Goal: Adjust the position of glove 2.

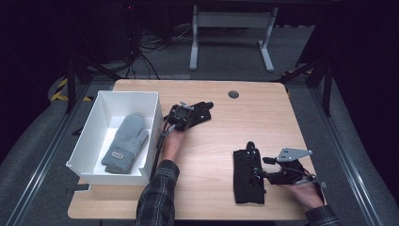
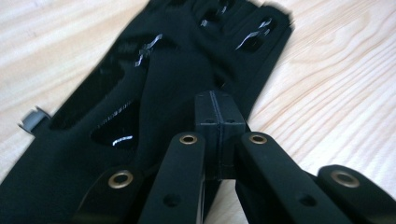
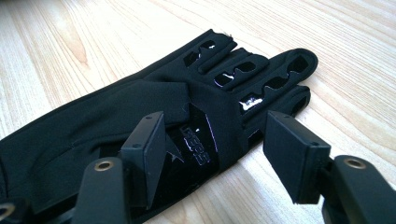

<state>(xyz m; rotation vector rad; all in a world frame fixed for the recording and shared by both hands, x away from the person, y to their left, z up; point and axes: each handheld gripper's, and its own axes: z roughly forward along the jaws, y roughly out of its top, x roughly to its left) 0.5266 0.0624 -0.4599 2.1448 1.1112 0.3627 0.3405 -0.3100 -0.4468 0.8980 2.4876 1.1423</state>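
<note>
Pale wooden table point(image 1: 263, 117) over grey carpet (dark room): left tool point(image 2: 219, 122) clenched on a black glove point(image 2: 140, 93), right tool point(image 3: 212, 149) released.

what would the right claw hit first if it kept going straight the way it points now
Most likely the black glove lying flat on the table: the open right claw hangs just above its palm, jaws either side. Exact height is unclear.

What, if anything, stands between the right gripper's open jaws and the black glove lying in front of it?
Nothing visible does. The right gripper hangs open directly over the black glove, one jaw on each side of its palm, with only bare table around. The other black glove lies well apart, under the left gripper.
</note>
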